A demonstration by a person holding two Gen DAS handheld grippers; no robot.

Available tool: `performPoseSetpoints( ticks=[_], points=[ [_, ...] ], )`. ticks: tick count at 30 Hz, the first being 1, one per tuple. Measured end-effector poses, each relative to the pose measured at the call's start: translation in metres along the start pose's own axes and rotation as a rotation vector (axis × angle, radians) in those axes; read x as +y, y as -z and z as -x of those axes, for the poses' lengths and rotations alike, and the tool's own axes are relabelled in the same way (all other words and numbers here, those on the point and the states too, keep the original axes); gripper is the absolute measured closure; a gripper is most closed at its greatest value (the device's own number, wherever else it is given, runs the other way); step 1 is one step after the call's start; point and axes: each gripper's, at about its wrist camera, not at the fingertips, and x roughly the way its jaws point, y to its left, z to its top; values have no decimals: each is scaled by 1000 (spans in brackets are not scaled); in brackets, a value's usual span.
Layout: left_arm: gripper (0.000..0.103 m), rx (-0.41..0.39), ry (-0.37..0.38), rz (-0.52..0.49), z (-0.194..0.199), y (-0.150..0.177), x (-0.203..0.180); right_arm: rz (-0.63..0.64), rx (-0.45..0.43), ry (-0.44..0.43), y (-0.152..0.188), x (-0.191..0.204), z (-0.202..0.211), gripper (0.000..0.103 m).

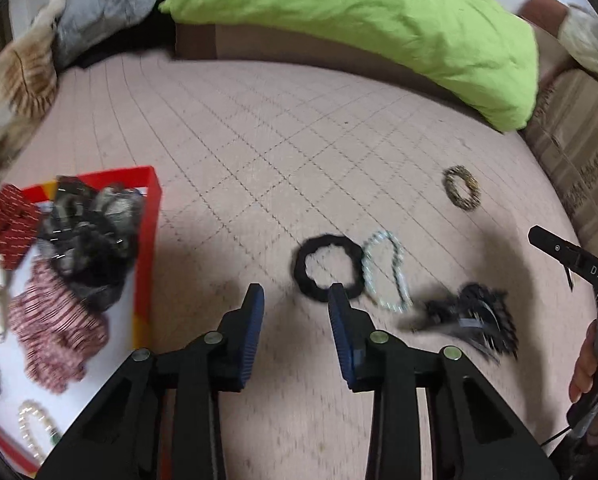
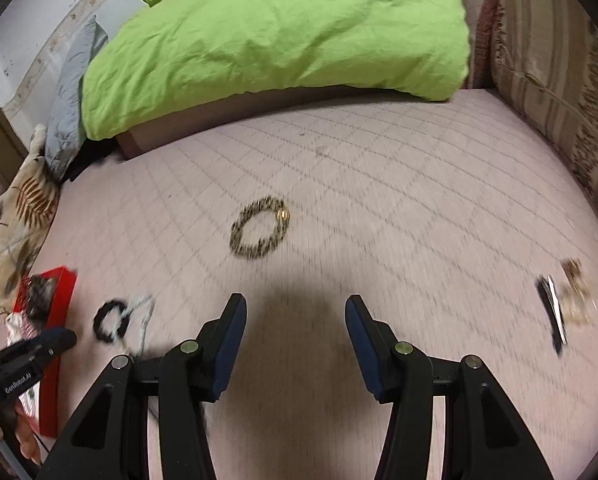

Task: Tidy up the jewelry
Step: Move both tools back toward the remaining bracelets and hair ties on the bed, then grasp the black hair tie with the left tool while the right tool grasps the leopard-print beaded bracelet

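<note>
Left wrist view first: the left gripper hangs over the pink quilted mattress with its blue-padded fingers spread apart and nothing between them. Just ahead of the right-hand fingertip lies a black scrunchie; its near edge sits right at that fingertip, though whether they touch is hard to call. Touching the scrunchie's right side is a pale beaded bracelet, and further right a dark, blurred frilly piece sprawls on the mattress. Well beyond, up and to the right, a gold-and-black beaded bracelet lies by itself. Off to the left sits the red-rimmed box, already holding dark scrunchies, a red-and-white striped scrunchie and a pearl bracelet. At the far right edge, part of the right gripper's body shows, held in a hand.

Over to the right wrist view: the right gripper is also wide open and empty, hovering above its own shadow. The gold-and-black bracelet lies straight ahead, beyond the fingertips and clear of them. Far right, a dark clip rests beside a blurry golden piece. Low on the left, the black scrunchie and pale bracelet sit next to the red box, with the left gripper reaching in toward them. A green quilt covers the far end.
</note>
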Motion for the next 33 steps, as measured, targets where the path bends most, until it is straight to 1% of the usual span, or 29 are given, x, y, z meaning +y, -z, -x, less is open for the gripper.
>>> performPoseSetpoints(
  ticks=[2, 5, 7, 11, 14, 16, 17, 18, 19, 20, 21, 22, 23, 25, 30, 33],
  points=[
    [71, 11, 17, 26, -13, -6, 7, 2, 11, -1, -11, 2, -16, 47],
    [71, 25, 63, 49, -27, -11, 13, -1, 30, -3, -25, 4, -39, 47],
    [71, 25, 81, 39, -35, -12, 13, 2, 43, 5, -31, 5, -52, 47],
    [71, 0, 89, -7, -40, -15, 5, 18, 64, 33, -40, 9, -76, 47],
    [71, -12, 67, -36, -44, -17, -2, 41, 54, 53, -44, 14, -81, 47],
    [71, -31, 30, -68, -46, -14, -10, 54, 50, 68, -44, 17, -83, 48],
    [71, -38, 17, -78, -46, -13, -12, 60, 46, 82, -43, 18, -85, 53],
    [71, -46, -4, -92, -46, -11, -16, 66, 40, 98, -42, 19, -86, 60],
    [71, -54, -29, -108, -46, -9, -20, 75, 34, 117, -41, 20, -86, 63],
    [79, -58, -47, -121, -46, -8, -22, 89, 26, 135, -39, 21, -86, 72],
    [87, -56, -62, -132, -45, -7, -26, 96, 20, 136, -38, 22, -86, 84],
    [95, -47, -56, -135, -44, -7, -28, 89, 19, 126, -38, 21, -83, 90],
    [97, -37, -36, -130, -41, -8, -28, 77, 21, 116, -39, 20, -82, 90],
    [97, -27, 13, -117, -31, -9, -30, 41, 22, 83, -39, 16, -72, 90],
    [97, -72, 58, -125, 10, -6, -35, 36, -25, 56, -31, 21, -36, 90],
    [97, -102, 80, -118, 40, -2, -36, 54, -55, 36, -23, 29, -6, 90]
  ],
)
